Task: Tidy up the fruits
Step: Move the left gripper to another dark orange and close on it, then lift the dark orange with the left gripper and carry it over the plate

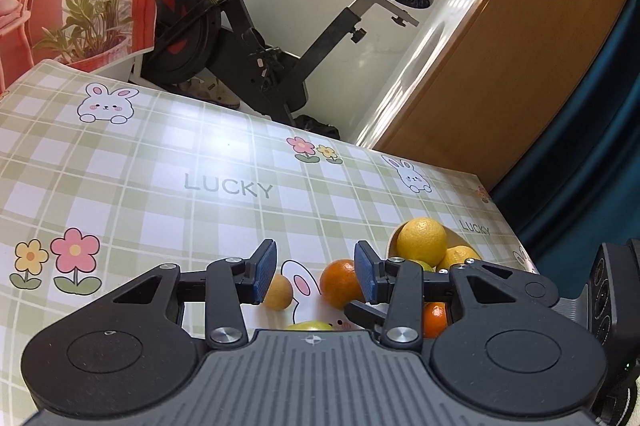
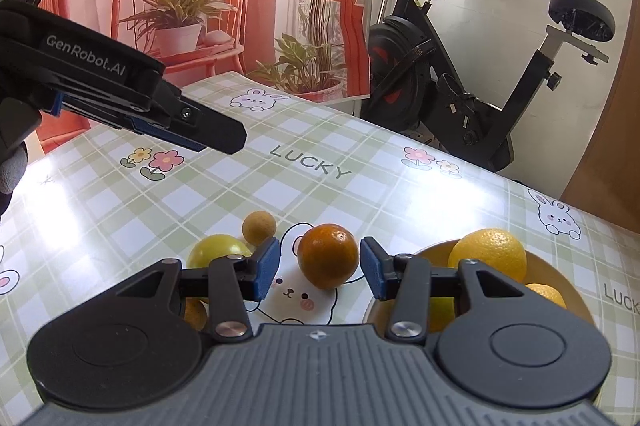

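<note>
My right gripper [image 2: 320, 272] is open, and an orange [image 2: 328, 256] lies on the tablecloth just past its blue pads, with a gap on either side. Left of it lie a small brownish-yellow fruit [image 2: 259, 226] and a yellow-green fruit [image 2: 218, 252]. A bowl [image 2: 580, 306] at the right holds a lemon [image 2: 488, 256] and other citrus. My left gripper [image 1: 316, 276] is open and empty, above the same orange [image 1: 340, 282] and small fruit [image 1: 280, 292]; the bowl [image 1: 456, 238] lies to its right. In the right wrist view the left gripper [image 2: 224, 137] hovers at the upper left.
A checked tablecloth with bunnies and flowers [image 2: 312, 161] covers the table. An exercise bike [image 2: 460, 73] stands beyond the far edge, beside a red backdrop with plants [image 2: 192, 5]. A wooden door [image 1: 520, 45] is at the right. Another orange [image 1: 434, 318] lies under the left gripper's right finger.
</note>
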`<action>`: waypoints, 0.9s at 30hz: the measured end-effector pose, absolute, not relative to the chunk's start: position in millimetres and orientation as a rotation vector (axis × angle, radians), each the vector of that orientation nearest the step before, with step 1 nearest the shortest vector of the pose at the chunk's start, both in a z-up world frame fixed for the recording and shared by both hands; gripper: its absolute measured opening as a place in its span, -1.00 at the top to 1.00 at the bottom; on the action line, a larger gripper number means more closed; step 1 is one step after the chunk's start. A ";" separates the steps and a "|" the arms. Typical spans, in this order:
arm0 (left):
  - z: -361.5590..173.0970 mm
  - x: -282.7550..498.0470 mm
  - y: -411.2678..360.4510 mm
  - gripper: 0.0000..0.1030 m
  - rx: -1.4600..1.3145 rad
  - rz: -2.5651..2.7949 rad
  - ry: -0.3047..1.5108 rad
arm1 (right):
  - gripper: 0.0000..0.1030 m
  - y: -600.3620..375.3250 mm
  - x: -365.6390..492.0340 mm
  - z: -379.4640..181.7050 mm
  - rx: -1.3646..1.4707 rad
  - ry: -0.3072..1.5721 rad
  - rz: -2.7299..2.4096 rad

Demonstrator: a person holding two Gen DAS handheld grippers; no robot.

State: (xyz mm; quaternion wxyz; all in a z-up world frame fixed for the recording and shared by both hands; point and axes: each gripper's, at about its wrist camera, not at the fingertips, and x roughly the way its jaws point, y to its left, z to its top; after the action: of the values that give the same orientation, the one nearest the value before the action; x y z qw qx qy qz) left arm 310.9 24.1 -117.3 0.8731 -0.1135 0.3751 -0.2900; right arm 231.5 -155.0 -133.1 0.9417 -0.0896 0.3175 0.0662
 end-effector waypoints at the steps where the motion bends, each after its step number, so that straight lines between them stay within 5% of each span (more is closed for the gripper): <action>1: -119.8 312.7 21.0 0.13 -0.237 -0.613 0.790 | 0.08 -155.2 235.3 -135.8 -0.191 0.659 0.134; 27: -168.1 342.7 -16.8 0.13 -0.210 -0.693 0.946 | 0.16 -162.4 258.4 -161.8 -0.162 0.722 0.161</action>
State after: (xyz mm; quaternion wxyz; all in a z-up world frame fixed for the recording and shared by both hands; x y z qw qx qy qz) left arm 342.7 -16.8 -168.1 0.8277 -0.0991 0.4456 -0.3263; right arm 258.4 -162.4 -161.8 0.9292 -0.0792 0.3523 0.0787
